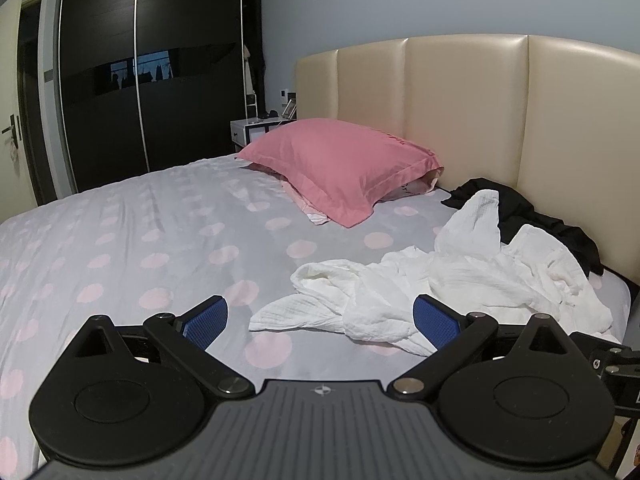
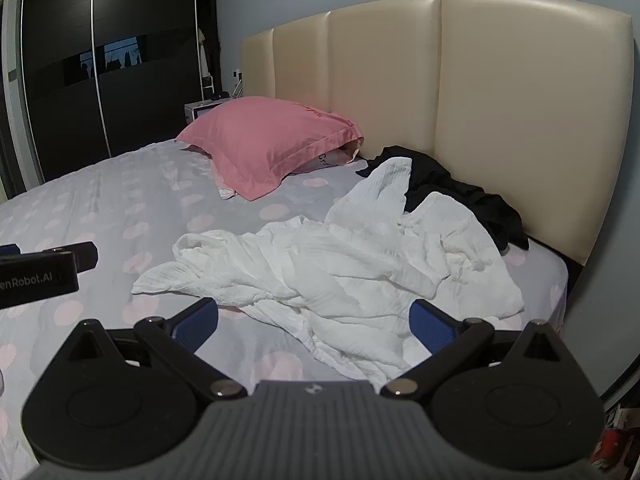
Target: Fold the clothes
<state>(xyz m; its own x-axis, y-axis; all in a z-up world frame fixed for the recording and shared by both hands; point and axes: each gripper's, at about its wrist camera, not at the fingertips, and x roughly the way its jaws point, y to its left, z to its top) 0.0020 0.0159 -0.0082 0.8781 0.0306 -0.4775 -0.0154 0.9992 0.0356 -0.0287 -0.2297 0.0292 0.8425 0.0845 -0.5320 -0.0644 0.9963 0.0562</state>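
A crumpled white garment (image 1: 460, 280) lies on the bed's right side, also in the right wrist view (image 2: 340, 264). A black garment (image 1: 532, 216) lies bunched behind it against the headboard, seen too in the right wrist view (image 2: 456, 196). My left gripper (image 1: 320, 322) is open and empty, held just above the sheet in front of the white garment's near edge. My right gripper (image 2: 314, 326) is open and empty, its fingers straddling the white garment's near folds from above. The left gripper's body (image 2: 44, 276) shows at the left of the right wrist view.
The bed has a grey sheet with pink dots (image 1: 140, 240). A pink pillow (image 1: 340, 164) lies at the head, by the cream padded headboard (image 1: 460, 120). A dark wardrobe (image 1: 140, 80) and a nightstand (image 1: 252, 128) stand beyond the bed's far side.
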